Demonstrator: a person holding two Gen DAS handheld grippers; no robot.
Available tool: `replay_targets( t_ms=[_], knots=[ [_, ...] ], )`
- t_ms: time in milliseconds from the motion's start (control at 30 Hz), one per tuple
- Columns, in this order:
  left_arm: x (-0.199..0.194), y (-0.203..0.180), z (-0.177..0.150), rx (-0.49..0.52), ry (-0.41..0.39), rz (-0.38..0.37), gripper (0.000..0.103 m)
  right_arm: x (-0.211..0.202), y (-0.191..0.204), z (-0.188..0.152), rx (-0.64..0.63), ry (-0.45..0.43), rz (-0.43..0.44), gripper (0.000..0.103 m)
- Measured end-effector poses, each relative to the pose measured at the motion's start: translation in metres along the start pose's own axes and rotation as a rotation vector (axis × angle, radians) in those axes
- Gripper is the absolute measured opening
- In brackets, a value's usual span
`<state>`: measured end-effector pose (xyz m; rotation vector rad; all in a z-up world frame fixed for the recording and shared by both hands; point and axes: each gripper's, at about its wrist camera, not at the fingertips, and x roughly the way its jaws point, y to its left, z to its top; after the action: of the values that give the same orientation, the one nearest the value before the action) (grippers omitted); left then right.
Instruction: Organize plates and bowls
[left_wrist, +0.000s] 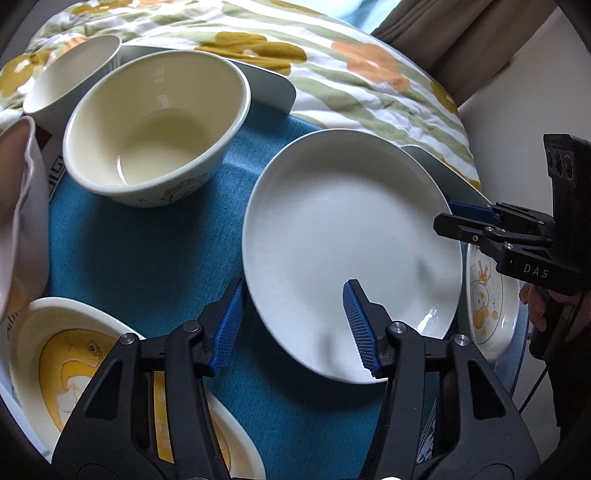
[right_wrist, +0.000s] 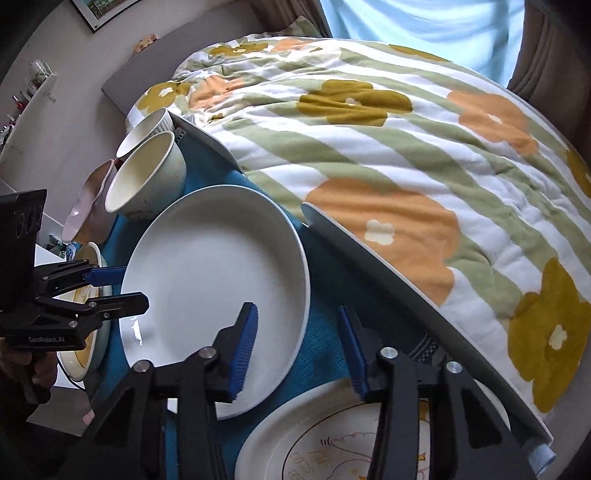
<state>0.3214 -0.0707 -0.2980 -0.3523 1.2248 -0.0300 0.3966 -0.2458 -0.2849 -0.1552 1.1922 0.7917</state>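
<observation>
A plain white plate (left_wrist: 343, 243) lies on the blue table mat (left_wrist: 147, 251); it also shows in the right wrist view (right_wrist: 210, 266). My left gripper (left_wrist: 291, 328) is open, its jaws straddling the plate's near rim. My right gripper (right_wrist: 295, 350) is open, straddling the plate's opposite rim; it appears from the right in the left wrist view (left_wrist: 458, 218). A cream bowl (left_wrist: 155, 129) stands beyond the plate, with a ribbed white bowl (left_wrist: 74, 77) behind it. Duck-print plates lie near left (left_wrist: 48, 369) and right (left_wrist: 487, 306).
A pink wavy-edged dish (left_wrist: 18, 221) sits at the far left. A flowered quilt (right_wrist: 388, 158) on a bed borders the table's far edge (right_wrist: 406, 280). A curtain (left_wrist: 461, 44) hangs at the back right.
</observation>
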Motion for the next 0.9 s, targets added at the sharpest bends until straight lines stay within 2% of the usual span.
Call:
replay_targets(
  t_ms=[100, 233, 400, 433, 900],
  knots=[
    [0.006, 0.0, 0.001, -0.005, 0.007, 0.014, 0.048, 0.005, -0.001, 0.001, -0.019, 0.013, 0.008, 0.034],
    [0.011, 0.001, 0.002, -0.017, 0.019, 0.026, 0.033, 0.01, -0.001, 0.001, -0.041, 0.026, 0.02, 0.033],
    [0.009, 0.008, 0.001, -0.032, 0.012, 0.045, 0.022, 0.014, -0.003, -0.002, -0.048, 0.038, 0.043, 0.019],
    [0.009, 0.009, 0.0, -0.038, 0.01, 0.04, 0.021, 0.015, -0.003, -0.003, -0.05, 0.036, 0.048, 0.017],
    [-0.001, 0.008, -0.001, -0.039, -0.006, 0.061, 0.02, 0.014, 0.002, -0.005, -0.054, 0.028, 0.047, 0.017]
  ],
)
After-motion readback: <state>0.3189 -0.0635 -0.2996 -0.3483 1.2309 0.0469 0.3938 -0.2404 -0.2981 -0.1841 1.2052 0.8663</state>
